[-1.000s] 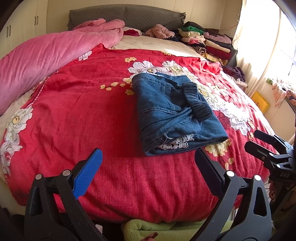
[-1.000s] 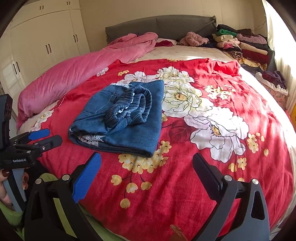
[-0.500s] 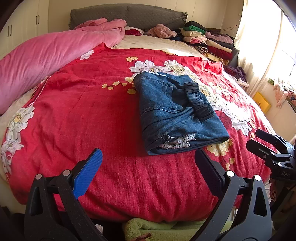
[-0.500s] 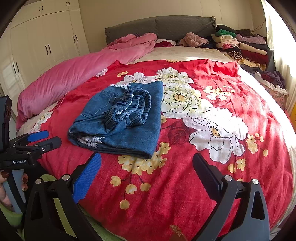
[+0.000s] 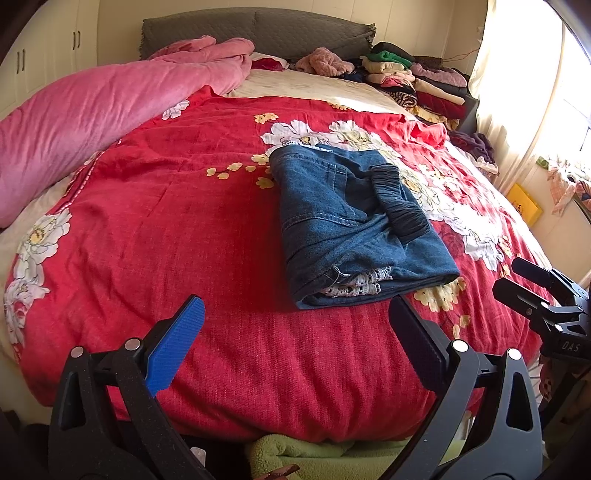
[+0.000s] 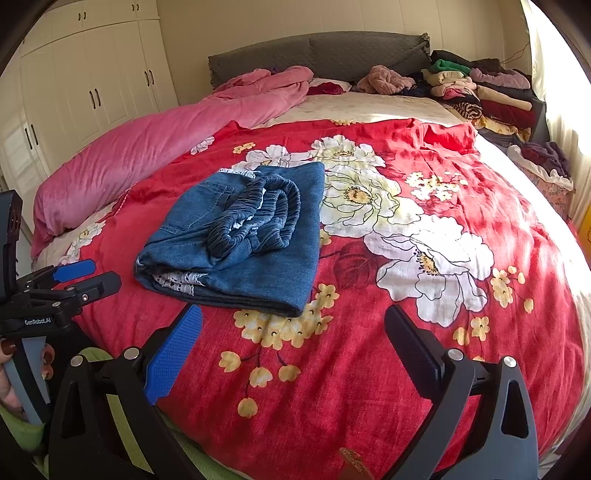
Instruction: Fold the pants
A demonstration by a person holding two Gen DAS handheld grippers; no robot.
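Note:
Blue denim pants (image 5: 354, 225) lie folded into a compact rectangle on the red floral bedspread (image 5: 166, 236), elastic waistband on top and lace trim showing at the near edge. They also show in the right wrist view (image 6: 240, 236). My left gripper (image 5: 295, 332) is open and empty, held back at the bed's near edge, short of the pants. My right gripper (image 6: 293, 336) is open and empty, near the bed edge to the right of the pants. Each gripper shows in the other's view: the right one (image 5: 535, 291) and the left one (image 6: 77, 277).
A pink duvet (image 5: 92, 110) lies along the left of the bed. Stacked folded clothes (image 5: 417, 81) sit at the far right by the grey headboard (image 5: 258, 29). White wardrobes (image 6: 85, 92) stand at left. A curtain (image 5: 517, 92) and a yellow box (image 5: 524, 206) are at right.
Both grippers have shifted only slightly; the pants sit a little further right in the left wrist view. Both stay open and empty, and the pants lie unchanged.

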